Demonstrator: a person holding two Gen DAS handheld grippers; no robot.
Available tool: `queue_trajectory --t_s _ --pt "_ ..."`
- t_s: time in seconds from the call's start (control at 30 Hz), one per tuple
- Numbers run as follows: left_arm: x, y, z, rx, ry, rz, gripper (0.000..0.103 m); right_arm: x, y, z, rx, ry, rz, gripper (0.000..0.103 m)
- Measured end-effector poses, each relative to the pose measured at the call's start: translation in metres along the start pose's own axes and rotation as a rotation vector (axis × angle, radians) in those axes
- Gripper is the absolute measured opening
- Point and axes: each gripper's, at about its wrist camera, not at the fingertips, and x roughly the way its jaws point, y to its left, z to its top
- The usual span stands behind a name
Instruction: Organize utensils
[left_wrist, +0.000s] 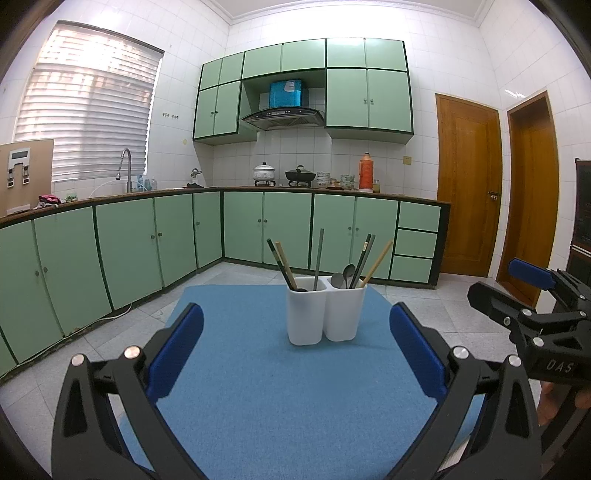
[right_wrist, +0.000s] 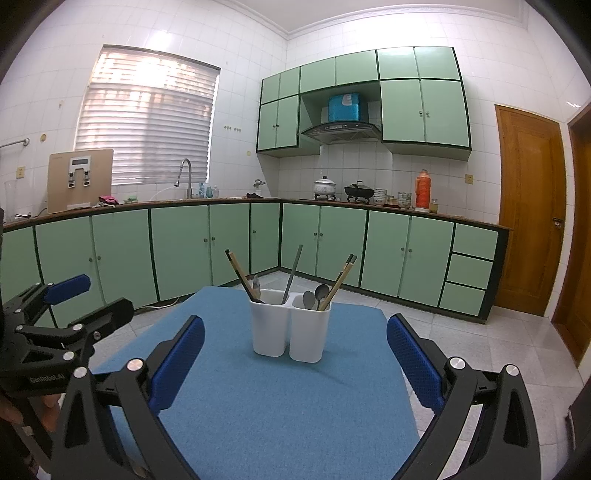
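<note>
Both our grippers, left gripper (left_wrist: 295, 350) and right gripper (right_wrist: 295, 354), spread empty above the blue mat (left_wrist: 280, 398); mid-frame stands the white holder (left_wrist: 325, 314) with chopsticks (left_wrist: 282, 264) and spoons (left_wrist: 343, 277), green cabinets (left_wrist: 129, 247) behind.

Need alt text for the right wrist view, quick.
A white two-compartment utensil holder with chopsticks and spoons stands on a blue mat, framed by the open right gripper. The left gripper hovers at left.

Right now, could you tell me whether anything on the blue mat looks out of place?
Nothing spilled or tipped. The white holder stands upright, but chopsticks and spoons are mixed across both compartments.
</note>
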Motion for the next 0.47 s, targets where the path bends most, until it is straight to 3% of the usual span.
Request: queue_trajectory --t_s 0.47 --pt "-0.0018 0.0004 -0.0005 -0.005 0.002 0.000 0.098 0.0002 -0.0007 -0.0001 0.003 0.001 -0.001 0.097"
